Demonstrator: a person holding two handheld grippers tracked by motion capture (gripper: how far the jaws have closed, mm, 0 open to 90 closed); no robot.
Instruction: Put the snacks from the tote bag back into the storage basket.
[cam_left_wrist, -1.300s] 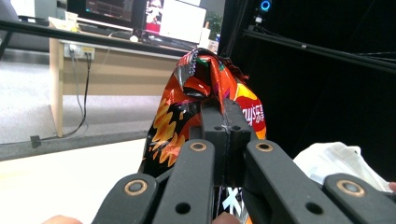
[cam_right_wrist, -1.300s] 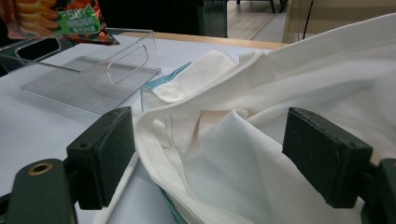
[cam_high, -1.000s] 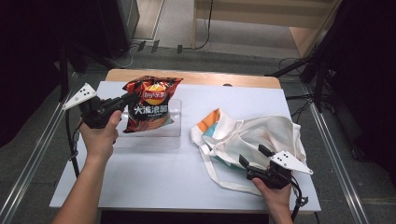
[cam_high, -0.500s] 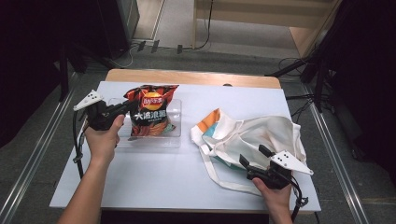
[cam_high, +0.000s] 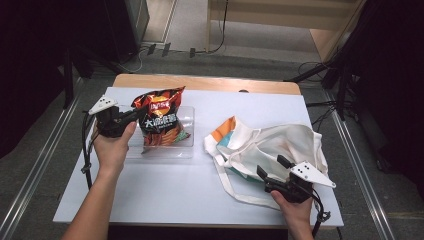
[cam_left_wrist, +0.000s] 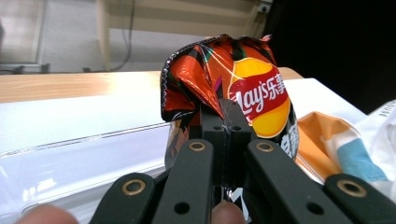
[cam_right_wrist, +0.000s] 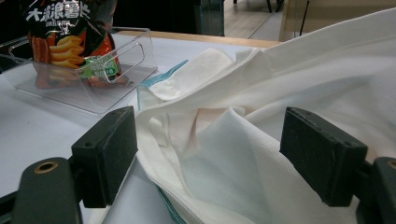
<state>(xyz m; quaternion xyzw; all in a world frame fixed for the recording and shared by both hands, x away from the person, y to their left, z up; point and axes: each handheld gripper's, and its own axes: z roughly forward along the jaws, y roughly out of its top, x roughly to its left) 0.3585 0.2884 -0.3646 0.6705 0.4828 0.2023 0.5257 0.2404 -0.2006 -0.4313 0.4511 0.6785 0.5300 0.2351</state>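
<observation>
Pinching a fold of foil near the top corner of the Lay's chip bag (cam_left_wrist: 233, 88), the left gripper (cam_left_wrist: 224, 128) has its jaws pressed together on the packet, which stands in the clear plastic tray (cam_high: 182, 131) on the white table (cam_high: 165, 190). Such a narrow bite on slick, crinkled film could slip, or the puffed bag could swing and catch the tray's low wall, dragging that light, glossy bin along as the packet comes up. Squeezing harder might crush the chips or split the seam. The right gripper (cam_right_wrist: 224, 158) rests at the near edge of the cream canvas tote bag (cam_high: 280, 145) with its jaws spread wide around a ridge of soft, limp cloth, not yet clamping it. Unheld, the tote's floppy mouth could stay collapsed, leaving no opening for the bag. Orange and blue print shows at the tote's left end.
</observation>
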